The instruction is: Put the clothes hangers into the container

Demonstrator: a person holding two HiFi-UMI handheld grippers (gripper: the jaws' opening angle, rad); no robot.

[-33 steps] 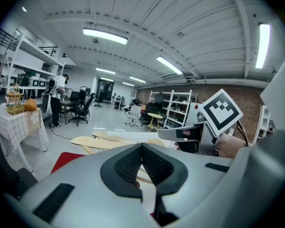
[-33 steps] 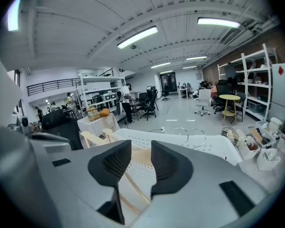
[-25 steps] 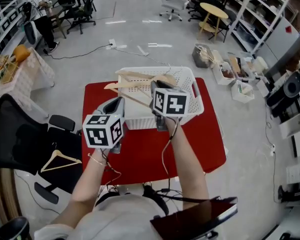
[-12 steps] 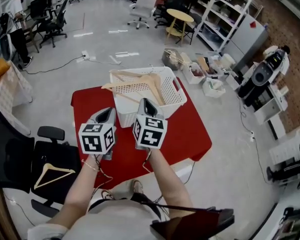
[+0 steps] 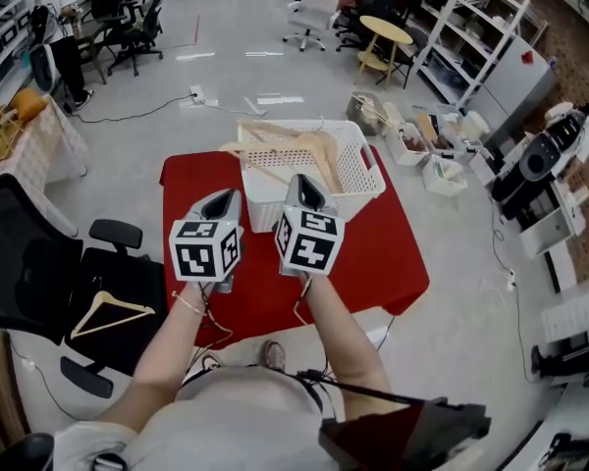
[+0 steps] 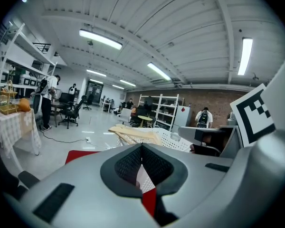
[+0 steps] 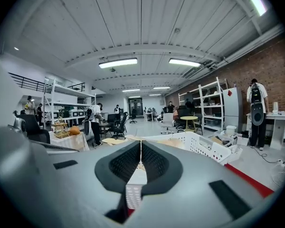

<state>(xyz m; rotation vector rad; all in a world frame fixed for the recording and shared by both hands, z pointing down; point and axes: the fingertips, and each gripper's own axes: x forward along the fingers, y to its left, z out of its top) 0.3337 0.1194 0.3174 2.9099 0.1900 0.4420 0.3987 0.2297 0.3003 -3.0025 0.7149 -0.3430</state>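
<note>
Several wooden hangers point(image 5: 293, 151) lie in the white perforated basket point(image 5: 369, 168) at the far side of the red table point(image 5: 373, 253); one sticks out over its left rim. My left gripper point(image 5: 226, 197) and right gripper point(image 5: 302, 180) are side by side over the table, just short of the basket's near wall. Both are shut with nothing between the jaws. In the left gripper view, the left gripper point(image 6: 141, 148) points at the hangers point(image 6: 133, 134) and basket point(image 6: 176, 139). Past the right gripper point(image 7: 141, 147), the right gripper view shows the basket point(image 7: 199, 144) ahead to the right.
One more wooden hanger point(image 5: 108, 312) lies on a black office chair point(image 5: 29, 273) left of the table. A cloth-covered side table point(image 5: 34, 135) stands at far left. Boxes point(image 5: 422, 135), a round table point(image 5: 385, 32) and shelving point(image 5: 471, 37) stand behind; a person point(image 5: 64, 27) is far back left.
My right gripper has drawn back from over the basket's front edge to beside the left gripper. The hangers stay in the basket.
</note>
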